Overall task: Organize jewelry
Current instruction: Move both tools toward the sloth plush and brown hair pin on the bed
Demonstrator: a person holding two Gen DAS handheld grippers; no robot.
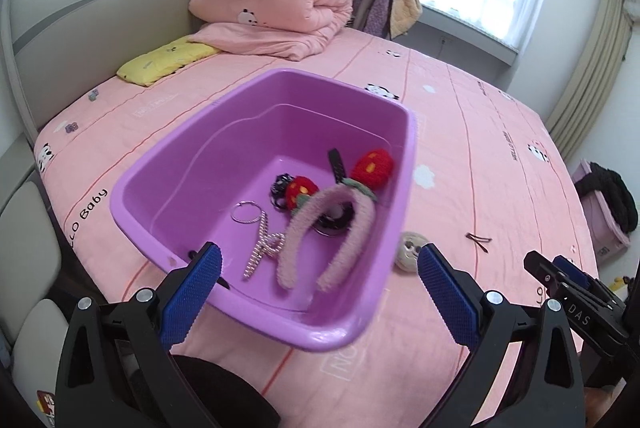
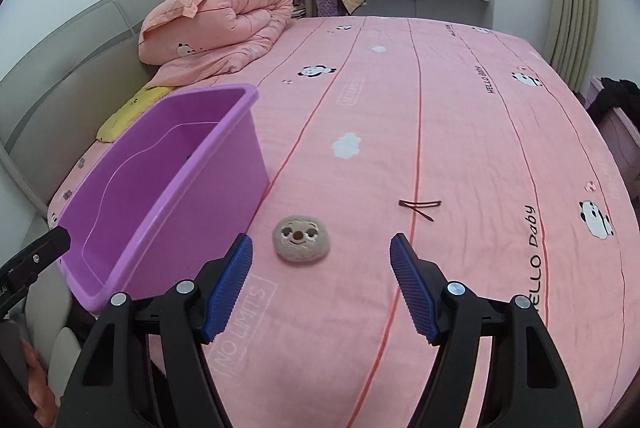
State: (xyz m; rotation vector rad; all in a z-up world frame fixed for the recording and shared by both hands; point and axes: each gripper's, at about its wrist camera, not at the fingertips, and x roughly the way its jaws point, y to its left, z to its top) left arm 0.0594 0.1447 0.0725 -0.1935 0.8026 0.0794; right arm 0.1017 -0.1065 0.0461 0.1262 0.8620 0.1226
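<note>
In the left wrist view, the purple tub (image 1: 224, 164) fills the middle of the frame, resting on the pink bedsheet (image 1: 480, 156). Inside it a fuzzy pink headband (image 1: 320, 228), two red knitted strawberries (image 1: 372, 166), a silver chain with a ring (image 1: 260, 240) and some dark hair ties (image 1: 332, 216) are already gathered. The left gripper (image 1: 318, 288) is seen at the bottom of the frame with its jaws spread wide and nothing between them; its left finger (image 1: 192, 300) overlaps the tub's near rim in the picture, though contact cannot be confirmed. A round felt face (image 1: 410, 252) peeks out just right of the tub, and two thin hairpins (image 1: 478, 241) lie farther right. The right gripper (image 1: 560, 276) enters at the lower right edge.

In the right wrist view, the right gripper (image 2: 322, 276) is spread wide and empty at the bottom centre. The round felt face (image 2: 301, 238) lies on the bedsheet (image 2: 440, 108) just above the gap between the blue pads (image 2: 230, 284), nearer the left one, and apart from both. The hairpins (image 2: 420, 207) lie up and to the right, near the right finger's tip. The tub (image 2: 160, 180) stands at left.

The felt face is judged to be the next piece. For a clean pick, the gap should be centred over it and lowered until the pads straddle it before closing; the soft sheet may be pinched along if the tips are pressed too deep.
</note>
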